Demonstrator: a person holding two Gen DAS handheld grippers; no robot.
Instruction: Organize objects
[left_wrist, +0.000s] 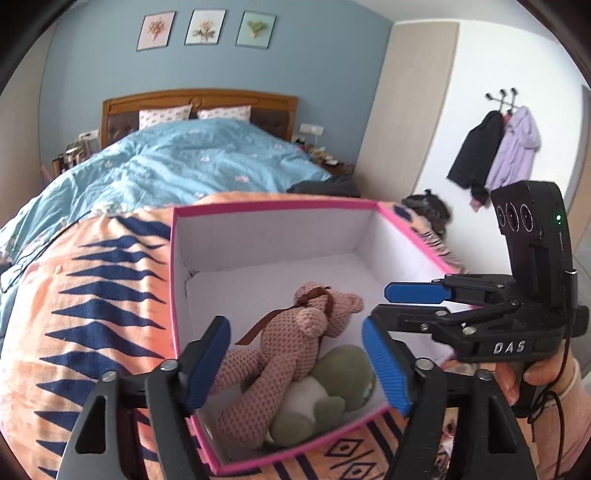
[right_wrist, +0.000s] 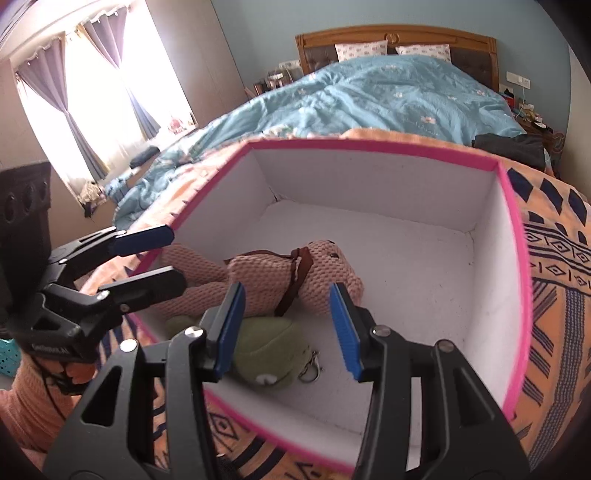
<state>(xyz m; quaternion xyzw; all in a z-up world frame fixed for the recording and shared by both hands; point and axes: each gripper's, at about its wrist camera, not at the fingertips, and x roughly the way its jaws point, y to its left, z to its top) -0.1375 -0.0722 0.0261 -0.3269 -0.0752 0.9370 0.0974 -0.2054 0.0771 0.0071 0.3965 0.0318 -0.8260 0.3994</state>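
Note:
A pink-rimmed white box (left_wrist: 258, 236) (right_wrist: 513, 236) sits on the orange patterned blanket (left_wrist: 92, 314) (right_wrist: 554, 277). A pink knitted teddy bear (left_wrist: 291, 339) (right_wrist: 325, 269) with a brown ribbon lies inside it on top of a green and white plush toy (left_wrist: 332, 384) (right_wrist: 269, 350). My left gripper (left_wrist: 295, 365) is open and empty, just above the box's near corner over the toys. My right gripper (right_wrist: 288, 328) is open and empty above the box's near edge. Each gripper shows in the other's view, the right one (left_wrist: 410, 310) and the left one (right_wrist: 162, 254), both open.
The blanket lies on a bed with a blue duvet (left_wrist: 192, 162) (right_wrist: 388, 96) and wooden headboard (left_wrist: 199, 101). Coats (left_wrist: 495, 151) hang on the right wall. Curtained windows (right_wrist: 85, 92) are on the left. Dark clothing (right_wrist: 509, 147) lies on the bed behind the box.

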